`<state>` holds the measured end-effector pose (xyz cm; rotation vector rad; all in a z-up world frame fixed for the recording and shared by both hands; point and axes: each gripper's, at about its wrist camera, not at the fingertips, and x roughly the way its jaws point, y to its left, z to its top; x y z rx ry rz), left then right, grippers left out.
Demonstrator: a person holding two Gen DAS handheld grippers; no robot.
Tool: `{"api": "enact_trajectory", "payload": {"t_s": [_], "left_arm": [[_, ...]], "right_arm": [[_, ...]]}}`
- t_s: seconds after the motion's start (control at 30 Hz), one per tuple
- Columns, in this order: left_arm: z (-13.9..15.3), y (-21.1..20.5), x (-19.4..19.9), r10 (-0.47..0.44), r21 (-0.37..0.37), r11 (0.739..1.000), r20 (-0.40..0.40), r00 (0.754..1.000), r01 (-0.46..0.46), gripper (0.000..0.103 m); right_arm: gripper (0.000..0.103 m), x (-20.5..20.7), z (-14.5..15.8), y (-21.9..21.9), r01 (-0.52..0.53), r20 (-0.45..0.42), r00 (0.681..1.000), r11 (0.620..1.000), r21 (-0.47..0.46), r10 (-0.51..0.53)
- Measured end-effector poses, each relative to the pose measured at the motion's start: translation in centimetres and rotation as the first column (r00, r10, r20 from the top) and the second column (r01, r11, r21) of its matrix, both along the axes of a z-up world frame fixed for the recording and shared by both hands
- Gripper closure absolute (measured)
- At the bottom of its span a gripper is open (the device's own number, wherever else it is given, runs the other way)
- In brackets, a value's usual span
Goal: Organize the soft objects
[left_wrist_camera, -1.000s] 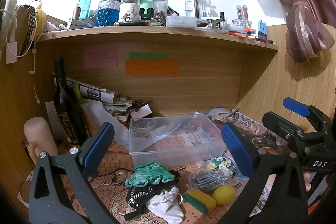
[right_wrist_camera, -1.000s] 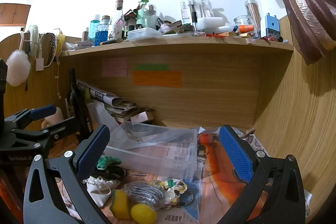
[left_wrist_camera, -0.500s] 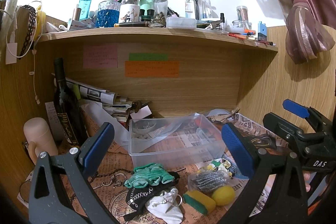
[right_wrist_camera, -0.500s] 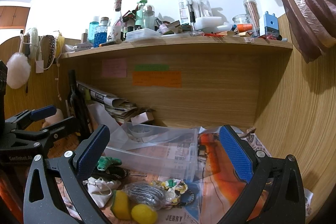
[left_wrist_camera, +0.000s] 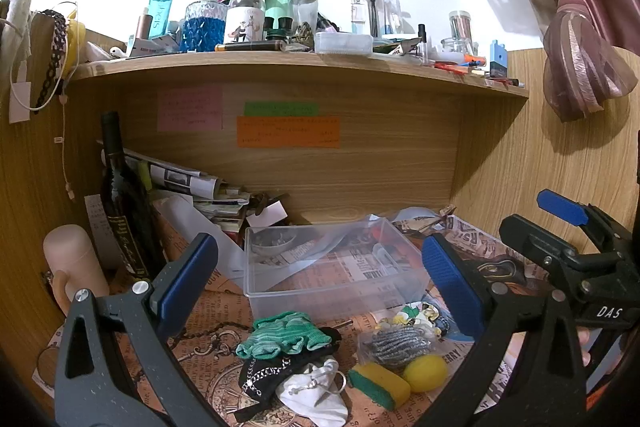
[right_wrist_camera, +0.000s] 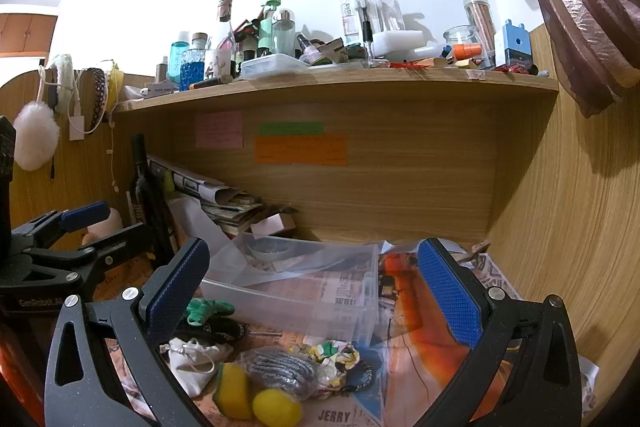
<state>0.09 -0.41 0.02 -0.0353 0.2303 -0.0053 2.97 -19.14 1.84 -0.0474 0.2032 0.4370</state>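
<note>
Left wrist: left gripper point(left_wrist_camera: 320, 275) spread wide, empty, above clear plastic bin point(left_wrist_camera: 332, 263); green knit cloth point(left_wrist_camera: 284, 335), white pouch point(left_wrist_camera: 312, 387), yellow-green sponge point(left_wrist_camera: 378, 385), yellow ball point(left_wrist_camera: 425, 373) heaped just before bin

Right wrist: right gripper point(right_wrist_camera: 312, 287) likewise agape, empty; steel scourer point(right_wrist_camera: 280, 371) touching floral scrunchie point(right_wrist_camera: 332, 357), beside bin

From my feed: a dark wine bottle point(left_wrist_camera: 120, 203) stands by stacked newspapers point(left_wrist_camera: 188, 183), sticky notes point(left_wrist_camera: 288, 131) on the back panel, bottles crowding the shelf point(left_wrist_camera: 280, 61).
</note>
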Motion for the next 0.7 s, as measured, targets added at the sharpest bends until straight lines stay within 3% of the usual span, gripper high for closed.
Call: {"api": "enact_trajectory", "payload": {"t_s": [0.7], "left_arm": [[0.38,-0.46,-0.01,-0.002,0.0,1.0,0.002,1.0,0.002,0.0]], "right_arm": [[0.0,-0.04,-0.06,0.13,-0.005,-0.005,1.0,1.0,0.005,0.005]]}}
